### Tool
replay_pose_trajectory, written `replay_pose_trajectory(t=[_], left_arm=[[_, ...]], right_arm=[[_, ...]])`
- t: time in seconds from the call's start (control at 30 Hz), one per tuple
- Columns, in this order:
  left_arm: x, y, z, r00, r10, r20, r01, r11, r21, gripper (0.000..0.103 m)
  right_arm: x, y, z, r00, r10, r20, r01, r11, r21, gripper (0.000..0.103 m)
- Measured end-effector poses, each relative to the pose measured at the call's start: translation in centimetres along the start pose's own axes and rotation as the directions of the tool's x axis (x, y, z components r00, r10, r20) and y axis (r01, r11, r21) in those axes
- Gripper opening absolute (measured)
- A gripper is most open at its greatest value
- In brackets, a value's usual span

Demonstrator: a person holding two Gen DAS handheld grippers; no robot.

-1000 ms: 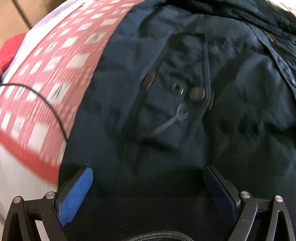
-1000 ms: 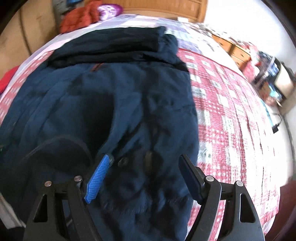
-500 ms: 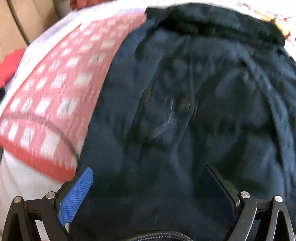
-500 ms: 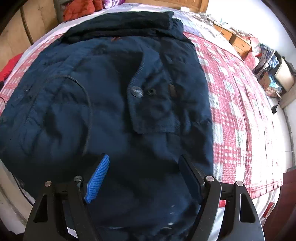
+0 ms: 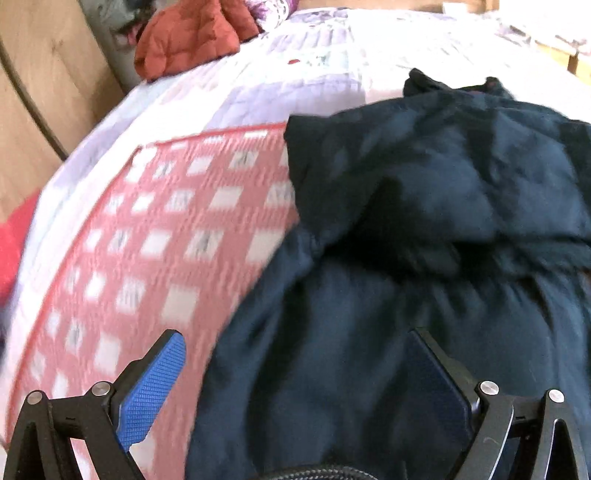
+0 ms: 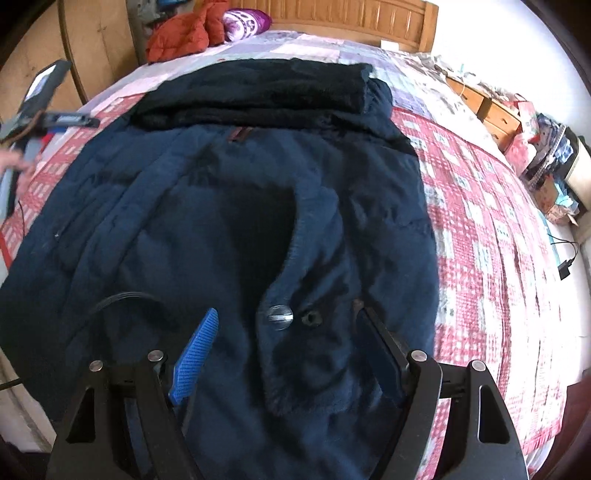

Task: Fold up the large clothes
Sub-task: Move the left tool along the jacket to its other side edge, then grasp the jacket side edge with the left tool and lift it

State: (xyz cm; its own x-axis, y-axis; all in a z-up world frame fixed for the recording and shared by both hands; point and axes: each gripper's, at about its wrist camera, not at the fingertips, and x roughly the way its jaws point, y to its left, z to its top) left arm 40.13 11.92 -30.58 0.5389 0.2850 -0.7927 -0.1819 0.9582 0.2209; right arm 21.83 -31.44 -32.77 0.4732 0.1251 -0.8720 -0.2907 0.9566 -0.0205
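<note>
While spread on the bed (image 6: pixel 480 221), navy coat (image 6: pixel 221 221) beneath wide-open, empty right gripper (image 6: pixel 291 350).

My right claw (image 6: pixel 286 354) hangs wide open over the navy coat (image 6: pixel 221 229) spread on the bed's red checked quilt (image 6: pixel 487 236), its pocket button (image 6: pixel 279 317) between my fingers.

The big coat (image 6: pixel 229 229) is dark blue, and its hood (image 6: pixel 258 92) at 12 o'clock looks almost black. The bed cover (image 6: pixel 480 221) at 3 o'clock has red and white squares, pale purple farther up. An orange-red jacket (image 6: pixel 181 33) sits at 11 o'clock. One finger pad (image 6: pixel 195 354) is bright blue
</note>
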Motion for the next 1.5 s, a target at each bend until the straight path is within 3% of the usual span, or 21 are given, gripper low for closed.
replay_pose_trajectory(t=[0.2, 0.33, 0.43, 0.47, 0.53, 0.57, 0.6, 0.63, 0.67, 0.77, 0.87, 0.93, 1.03, 1.17, 1.23, 1.3, 1.4, 1.47, 1.5], left_arm=[[5.2, -2.8, 3.4, 0.999, 0.004, 0.041, -0.010, 0.990, 0.143, 0.099], [7.9, -3.6, 4.0, 0.997, -0.008, 0.078, -0.010, 0.973, 0.229, 0.100], [8.0, -2.6, 4.4, 0.989, -0.064, 0.130, 0.036, 0.977, 0.211, 0.096], [8.1, -1.8, 4.4, 0.987, -0.085, 0.136, 0.059, 0.981, 0.186, 0.090], [8.9, 0.8, 4.3, 0.990, -0.048, 0.132, 0.037, 0.996, 0.083, 0.089], [9.7, 2.3, 4.2, 0.994, -0.001, 0.110, -0.002, 0.999, 0.032, 0.053], [11.2, 4.8, 3.8, 0.998, -0.032, 0.047, 0.034, 0.998, -0.060, 0.048], [12.5, 6.8, 3.2, 0.999, -0.049, -0.012, 0.046, 0.989, -0.138, 0.049], [13.2, 7.5, 2.7, 0.996, -0.081, -0.035, 0.075, 0.986, -0.149, 0.050], [12.3, 6.3, 2.3, 0.998, -0.066, 0.008, 0.066, 0.997, -0.029, 0.049], [11.6, 7.5, 1.9, 0.997, -0.072, 0.027, 0.073, 0.996, -0.057, 0.049], [10.7, 8.1, 1.4, 0.993, -0.117, 0.022, 0.118, 0.990, -0.078, 0.049], [7.2, 6.5, 1.6, 0.972, -0.220, 0.088, 0.223, 0.974, -0.034, 0.052], [4.0, 3.4, 4.6, 0.931, -0.316, 0.184, 0.319, 0.948, 0.010, 0.083], [4.5, 2.1, 6.7, 0.926, -0.320, 0.199, 0.325, 0.946, 0.007, 0.083], [6.1, 0.8, 8.8, 0.934, -0.315, 0.170, 0.319, 0.948, 0.006, 0.083], [10.8, -0.4, 9.5, 0.972, -0.228, 0.057, 0.226, 0.973, 0.041, 0.088], [13.5, 0.4, 8.4, 0.969, -0.245, -0.006, 0.245, 0.969, 0.010, 0.093], [14.1, 1.1, 8.0, 0.972, -0.235, 0.000, 0.235, 0.972, -0.022, 0.100]], right_arm=[[1.3, -2.5, -1.1, 0.998, -0.042, -0.054, 0.047, 0.994, 0.101, 0.080], [0.8, -3.0, -1.8, 0.995, -0.079, -0.068, 0.091, 0.978, 0.188, 0.080], [0.5, -2.5, -1.9, 0.992, -0.109, -0.066, 0.121, 0.966, 0.228, 0.080], [0.4, -2.2, -1.9, 0.991, -0.114, -0.065, 0.127, 0.962, 0.242, 0.080], [0.4, -1.7, -1.8, 0.990, -0.121, -0.068, 0.135, 0.957, 0.258, 0.080], [0.4, -1.3, -1.5, 0.990, -0.127, -0.064, 0.140, 0.954, 0.265, 0.080], [0.5, -1.0, -1.2, 0.990, -0.129, -0.060, 0.141, 0.953, 0.270, 0.080], [0.5, -0.9, -1.0, 0.990, -0.129, -0.055, 0.139, 0.952, 0.274, 0.080], [0.6, -0.6, -0.6, 0.991, -0.127, -0.048, 0.135, 0.951, 0.279, 0.080], [1.3, 0.3, 0.5, 0.992, -0.123, -0.038, 0.128, 0.952, 0.276, 0.080], [2.2, 1.0, 1.8, 0.993, -0.108, -0.043, 0.115, 0.958, 0.262, 0.080], [2.5, 1.6, 3.2, 0.995, -0.096, -0.033, 0.101, 0.966, 0.240, 0.080], [2.8, 2.7, 5.7, 0.996, -0.085, 0.000, 0.084, 0.979, 0.187, 0.080], [3.9, 4.0, 10.0, 0.997, -0.061, 0.047, 0.055, 0.990, 0.130, 0.080], [4.5, 4.5, 13.0, 0.995, -0.054, 0.087, 0.045, 0.994, 0.104, 0.080], [5.5, 4.7, 16.1, 0.990, -0.048, 0.130, 0.037, 0.996, 0.083, 0.080], [7.4, 4.2, 20.4, 0.984, -0.063, 0.166, 0.049, 0.995, 0.083, 0.080], [9.3, 3.0, 23.7, 0.977, -0.080, 0.199, 0.058, 0.992, 0.115, 0.080], [10.0, 2.4, 24.8, 0.974, -0.104, 0.202, 0.079, 0.989, 0.126, 0.080]])
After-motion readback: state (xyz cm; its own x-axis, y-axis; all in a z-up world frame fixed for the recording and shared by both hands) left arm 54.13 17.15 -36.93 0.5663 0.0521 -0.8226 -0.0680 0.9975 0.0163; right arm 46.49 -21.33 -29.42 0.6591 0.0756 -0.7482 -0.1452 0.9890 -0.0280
